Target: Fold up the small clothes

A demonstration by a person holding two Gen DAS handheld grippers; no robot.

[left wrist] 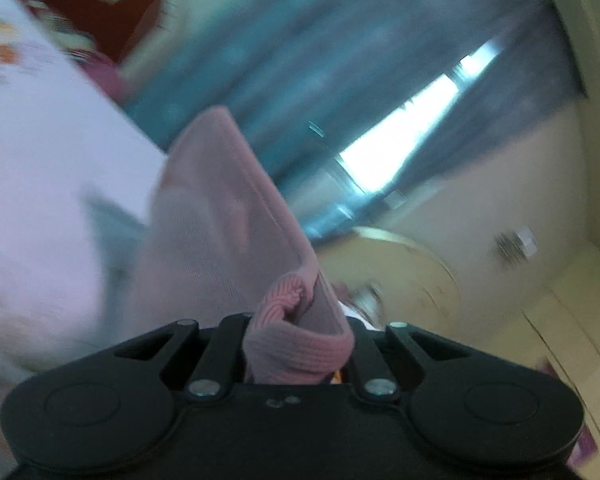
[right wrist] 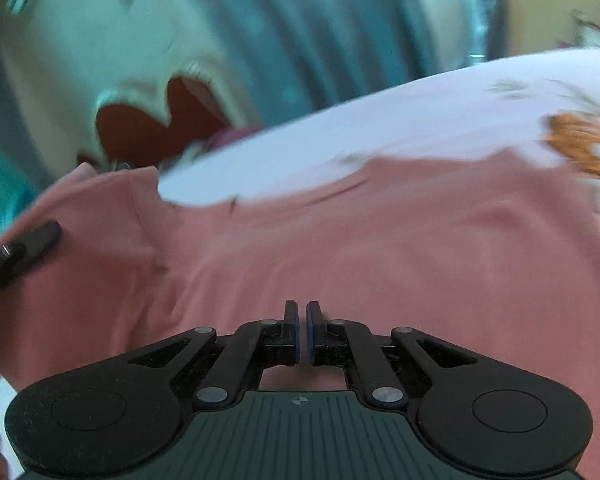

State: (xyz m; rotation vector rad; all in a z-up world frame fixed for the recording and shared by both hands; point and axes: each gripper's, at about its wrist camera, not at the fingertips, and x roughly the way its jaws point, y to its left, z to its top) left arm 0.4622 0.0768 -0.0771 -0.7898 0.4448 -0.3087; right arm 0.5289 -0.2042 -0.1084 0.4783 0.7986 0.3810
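Note:
A pink garment (right wrist: 340, 248) lies spread on a white sheet (right wrist: 380, 120) with orange prints. My left gripper (left wrist: 300, 344) is shut on the garment's ribbed pink cuff (left wrist: 296, 344) and lifts that part up (left wrist: 228, 208); its fingertips are hidden by the cloth. In the right wrist view the left gripper (right wrist: 16, 252) shows at the garment's far left edge. My right gripper (right wrist: 302, 320) hovers over the middle of the garment with its blue-padded fingers (right wrist: 291, 320) nearly together and nothing visibly between them.
Both views are motion-blurred. Blue-grey curtains (left wrist: 340, 60) and a bright window (left wrist: 412, 132) are behind. A cream and dark red cloth (right wrist: 152, 120) lies beyond the sheet. Cream-coloured furniture (left wrist: 500, 280) is at the right in the left wrist view.

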